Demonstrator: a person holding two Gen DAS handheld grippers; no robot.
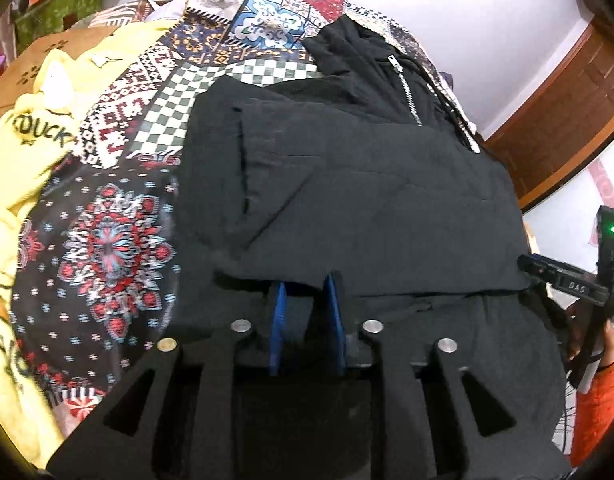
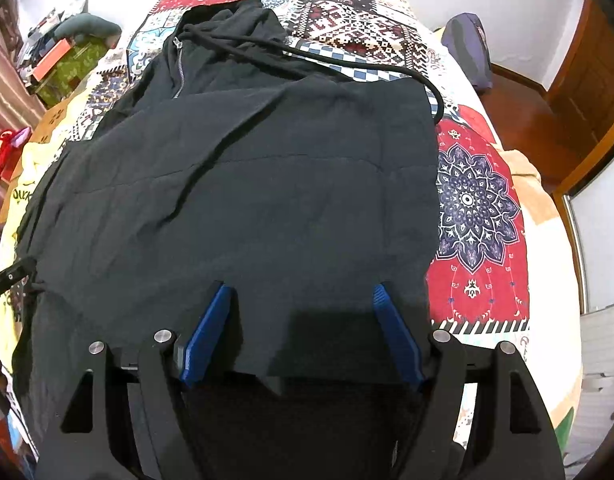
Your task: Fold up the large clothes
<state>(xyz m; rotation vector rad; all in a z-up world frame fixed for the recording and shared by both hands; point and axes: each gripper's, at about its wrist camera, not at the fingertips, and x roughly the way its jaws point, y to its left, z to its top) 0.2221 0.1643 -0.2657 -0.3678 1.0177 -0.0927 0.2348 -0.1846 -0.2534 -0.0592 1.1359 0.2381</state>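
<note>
The black hoodie [image 2: 235, 184] is matt, soft cloth with a shiny metal zip [image 1: 405, 88]. The bedspread [image 2: 475, 216] looks like smooth printed cotton. The door [image 1: 567, 108] is glossy wood.

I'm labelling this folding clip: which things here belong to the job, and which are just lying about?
Job: black zip-up hooded sweatshirt; left tongs; right tongs.

Lying about: yellow printed garment; patterned patchwork bedspread; green box; dark blue bag.
</note>
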